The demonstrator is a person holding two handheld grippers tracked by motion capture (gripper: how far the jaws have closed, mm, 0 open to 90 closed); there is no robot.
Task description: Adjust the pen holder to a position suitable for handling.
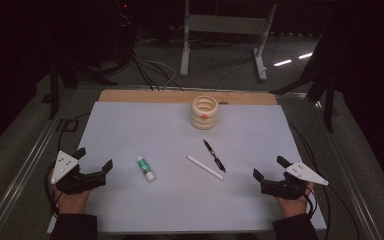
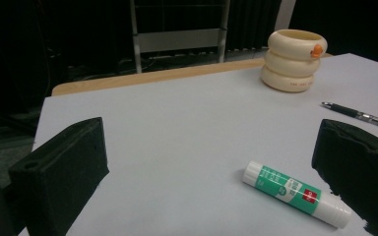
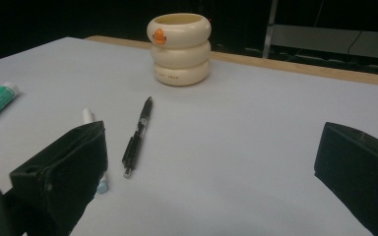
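My table [image 1: 130, 96] has a wooden far edge under a pale sheet [image 1: 145, 130]. Beyond it I see dark grey floor [image 1: 220, 65], a white metal frame [image 1: 225, 25], loose cables [image 1: 150, 70], and black surroundings.

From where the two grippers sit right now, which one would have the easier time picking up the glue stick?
The left gripper. Its jaws stand open and the glue stick lies just ahead of them. The right gripper sits across the mat, with the white pen and black pen lying between it and the glue stick.
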